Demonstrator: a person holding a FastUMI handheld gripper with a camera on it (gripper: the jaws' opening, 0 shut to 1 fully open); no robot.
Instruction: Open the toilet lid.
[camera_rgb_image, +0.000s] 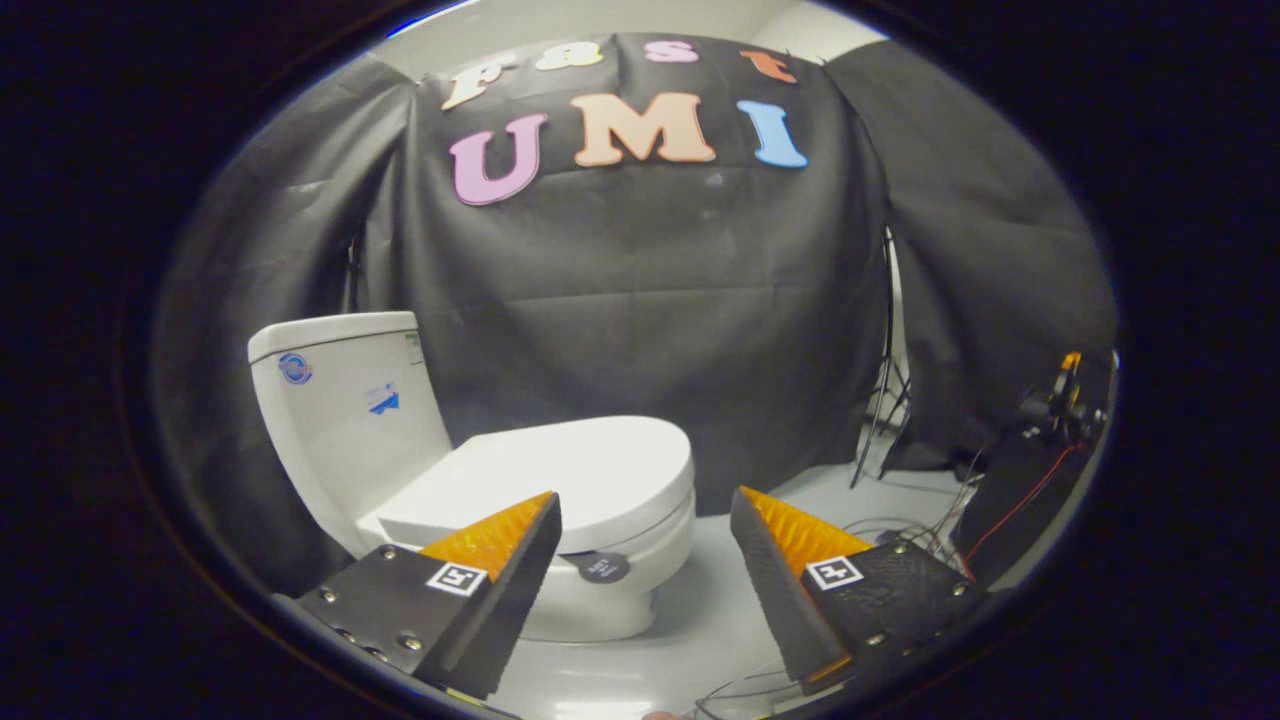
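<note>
A white toilet stands on the pale floor with its lid (560, 475) down flat over the bowl (610, 590). Its tank (345, 420) rises at the back left against the black cloth. My gripper (645, 505) is open, fingers spread wide with nothing between them. The left fingertip (535, 520) overlaps the lid's near front edge in view; the right fingertip (750, 505) hangs past the lid's right end. The gripper sits short of the toilet, not touching it. A small dark round tag (603, 568) shows under the seat's front rim.
Black cloth walls close the booth behind and to both sides. A stand leg and loose cables (900, 520) lie on the floor at the right, beside a dark box with red wires (1020, 500). Pale floor (700, 620) lies below the fingers.
</note>
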